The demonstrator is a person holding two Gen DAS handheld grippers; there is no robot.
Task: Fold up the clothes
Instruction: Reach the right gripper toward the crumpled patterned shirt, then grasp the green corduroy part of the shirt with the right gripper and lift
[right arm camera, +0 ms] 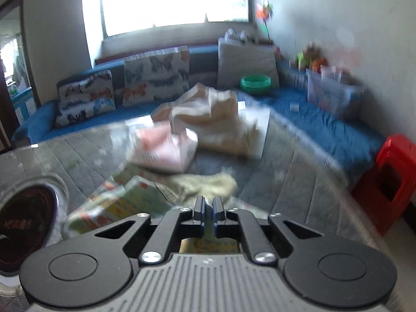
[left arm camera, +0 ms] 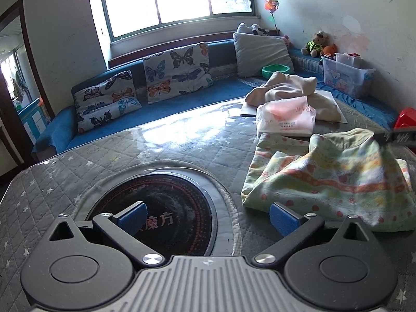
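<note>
A pale green garment with orange and red print lies crumpled on the right of the quilted table cover. My right gripper is shut on an edge of this garment; the cloth shows between the narrow jaws. The left wrist view shows that gripper's black tip pinching a raised peak of the fabric. My left gripper stands wide open and holds nothing, just left of the garment's near corner. A cream garment lies heaped further back.
A round black cooktop is set into the table under the left gripper. A pink-white plastic package lies behind the patterned garment. A blue sofa with cushions, a green bowl and a clear storage box line the back. A red stool stands right.
</note>
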